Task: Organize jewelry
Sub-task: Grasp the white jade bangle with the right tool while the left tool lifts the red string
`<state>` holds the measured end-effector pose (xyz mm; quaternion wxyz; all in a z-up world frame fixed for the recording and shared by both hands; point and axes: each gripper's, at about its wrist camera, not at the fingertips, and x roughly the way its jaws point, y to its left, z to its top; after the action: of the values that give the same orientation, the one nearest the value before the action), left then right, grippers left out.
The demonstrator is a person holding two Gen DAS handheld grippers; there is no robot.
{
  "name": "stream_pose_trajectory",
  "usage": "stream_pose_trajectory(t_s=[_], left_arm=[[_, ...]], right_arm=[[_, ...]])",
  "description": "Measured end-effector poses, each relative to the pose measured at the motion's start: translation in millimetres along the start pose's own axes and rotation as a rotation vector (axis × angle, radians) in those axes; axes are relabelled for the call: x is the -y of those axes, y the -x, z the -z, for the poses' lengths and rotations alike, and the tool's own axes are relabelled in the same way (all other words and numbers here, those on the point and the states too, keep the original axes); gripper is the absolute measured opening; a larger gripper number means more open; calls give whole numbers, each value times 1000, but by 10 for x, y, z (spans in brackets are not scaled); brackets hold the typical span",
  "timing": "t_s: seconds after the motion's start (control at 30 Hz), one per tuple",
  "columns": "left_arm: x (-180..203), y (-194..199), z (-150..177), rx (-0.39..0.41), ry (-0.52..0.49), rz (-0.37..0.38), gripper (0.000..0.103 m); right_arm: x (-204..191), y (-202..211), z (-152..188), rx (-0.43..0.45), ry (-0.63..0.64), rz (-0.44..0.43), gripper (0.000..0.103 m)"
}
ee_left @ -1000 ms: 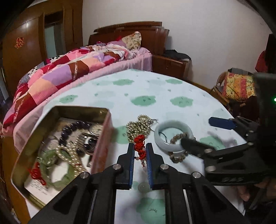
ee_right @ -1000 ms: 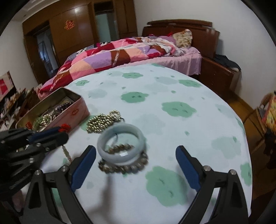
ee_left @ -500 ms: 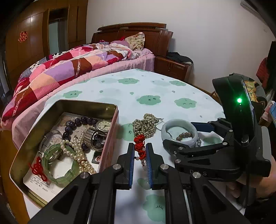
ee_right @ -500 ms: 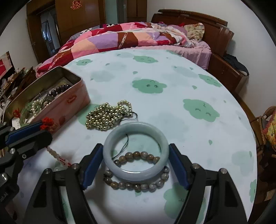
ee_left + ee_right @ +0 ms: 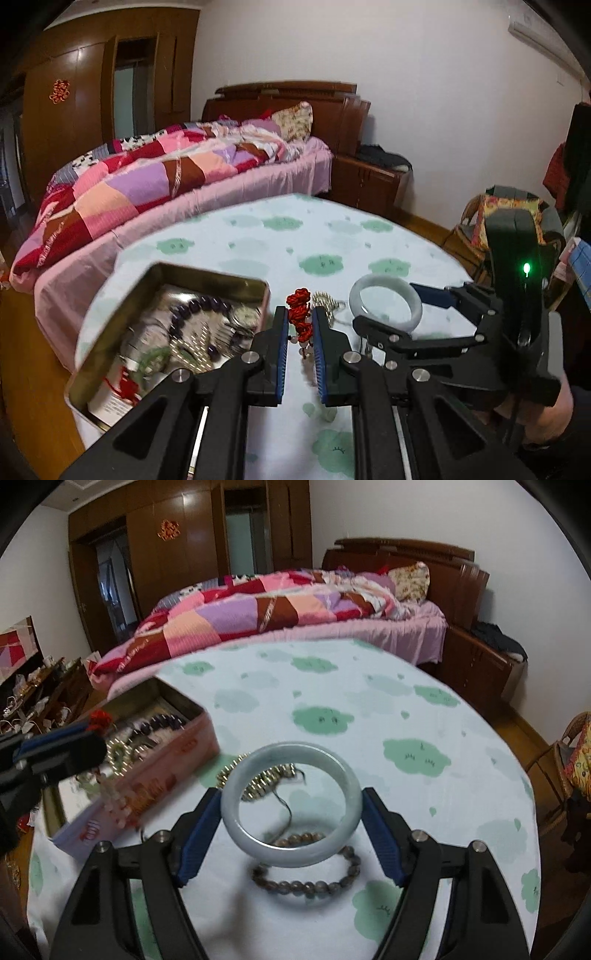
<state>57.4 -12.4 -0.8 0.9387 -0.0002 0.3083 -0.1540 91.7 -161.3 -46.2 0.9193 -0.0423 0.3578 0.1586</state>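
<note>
My left gripper (image 5: pixel 300 325) is shut on a red-knotted bead string (image 5: pixel 299 314) and holds it raised beside the open tin box (image 5: pixel 207 277); pale beads dangle below. The tin holds purple beads, pearls, a watch and a green bangle. My right gripper (image 5: pixel 291 808) is shut on the pale jade bangle (image 5: pixel 295 853), lifted above the table. A brown bead bracelet (image 5: pixel 306 884) lies under it and a gold bead necklace (image 5: pixel 258 781) lies behind it. The bangle also shows in the left wrist view (image 5: pixel 386 306).
The round table (image 5: pixel 369 709) has a white cloth with green clouds. The pink tin (image 5: pixel 162 771) stands at its left edge. A bed with a patchwork quilt (image 5: pixel 277 609) lies beyond, and a wicker chair (image 5: pixel 576 753) stands to the right.
My right gripper closed on the jade bangle and lifted it off the brown bracelet. My left gripper rose with the red-knotted string, which now hangs clear of the table.
</note>
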Motion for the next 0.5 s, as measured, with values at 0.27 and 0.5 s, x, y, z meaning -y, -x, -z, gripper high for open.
stream_pose_trajectory(t_s=[0.27,0.5], left_arm=[[-255,309,-173,75,16,-78,12],[-476,436,-206,97,45,-129,12]], right_arm=[[-209,83,-212,66,35,-41,78],[-395,91,-313,98,68,-75,78]])
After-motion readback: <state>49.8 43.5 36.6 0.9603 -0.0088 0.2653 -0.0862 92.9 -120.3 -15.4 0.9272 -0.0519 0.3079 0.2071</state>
